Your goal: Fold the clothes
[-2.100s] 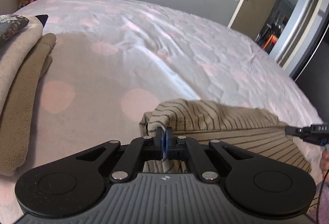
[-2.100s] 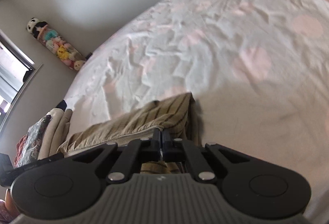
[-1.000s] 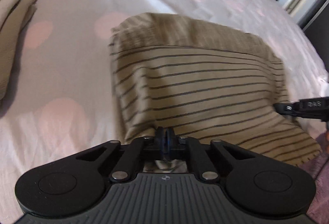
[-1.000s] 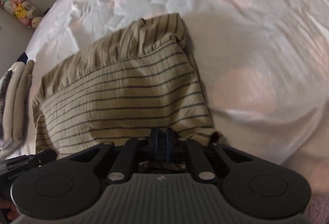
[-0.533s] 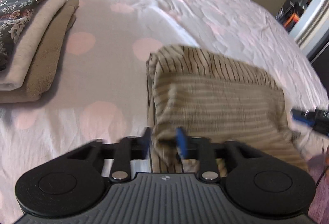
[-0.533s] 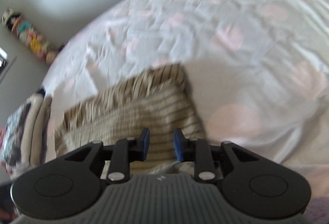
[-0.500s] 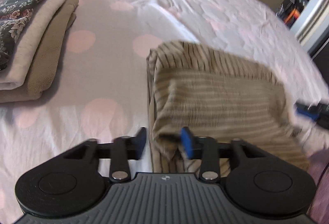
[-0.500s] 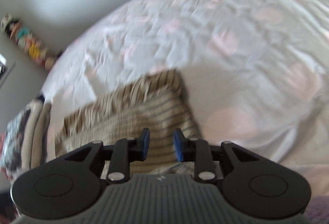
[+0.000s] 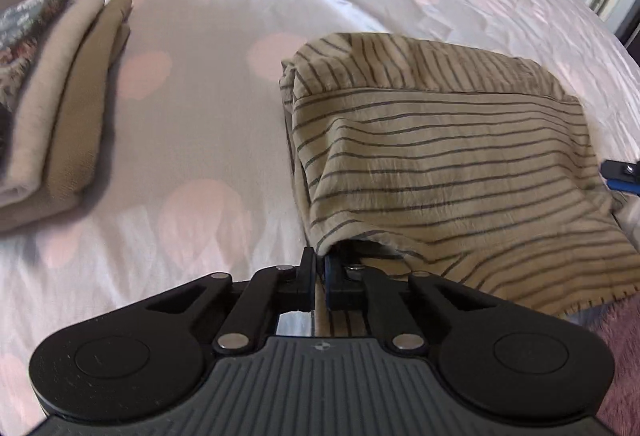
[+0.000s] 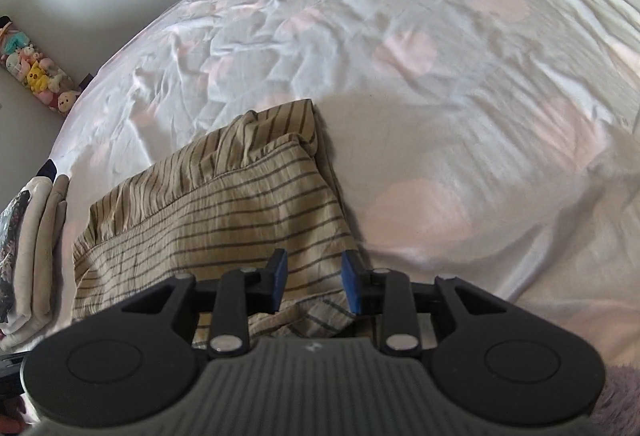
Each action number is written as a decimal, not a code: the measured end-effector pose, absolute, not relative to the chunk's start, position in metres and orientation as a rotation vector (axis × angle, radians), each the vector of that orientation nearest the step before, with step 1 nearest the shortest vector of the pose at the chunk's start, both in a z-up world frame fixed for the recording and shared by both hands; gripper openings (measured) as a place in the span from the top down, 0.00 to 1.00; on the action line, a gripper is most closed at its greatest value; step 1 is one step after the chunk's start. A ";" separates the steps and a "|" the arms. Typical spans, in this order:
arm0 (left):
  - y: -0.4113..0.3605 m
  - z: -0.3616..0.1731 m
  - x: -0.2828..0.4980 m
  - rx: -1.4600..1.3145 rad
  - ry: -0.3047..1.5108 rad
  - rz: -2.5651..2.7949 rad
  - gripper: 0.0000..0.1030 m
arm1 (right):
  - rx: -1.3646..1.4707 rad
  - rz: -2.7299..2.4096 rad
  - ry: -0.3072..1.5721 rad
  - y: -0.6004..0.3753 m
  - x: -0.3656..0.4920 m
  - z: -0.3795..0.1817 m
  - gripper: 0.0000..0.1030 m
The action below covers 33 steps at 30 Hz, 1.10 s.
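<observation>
A tan striped garment [image 9: 448,164] is laid folded on the bed [image 9: 208,140], near its front edge. Its near left corner is pinched by the closed left tongs [image 9: 320,268], while the right tongs [image 10: 314,280] are held open above its right corner, gripping nothing. A stack of 3 folded clothes [image 9: 52,108] is seen well apart on the left.

Folded pile [image 9: 48,108] cropped at left edge

Soft daylight, broad shadow across the bedsheet [image 10: 460,48], fisheye-bent edges, slight blur.
</observation>
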<state>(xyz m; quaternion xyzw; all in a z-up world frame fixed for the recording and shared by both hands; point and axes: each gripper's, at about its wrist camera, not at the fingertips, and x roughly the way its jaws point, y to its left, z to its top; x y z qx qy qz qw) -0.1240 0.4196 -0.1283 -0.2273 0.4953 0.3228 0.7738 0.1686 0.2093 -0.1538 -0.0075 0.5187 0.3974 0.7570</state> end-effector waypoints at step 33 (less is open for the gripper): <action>0.427 -0.153 -0.110 -0.722 1.108 0.649 0.99 | -0.327 0.925 1.241 0.232 0.141 -0.171 0.90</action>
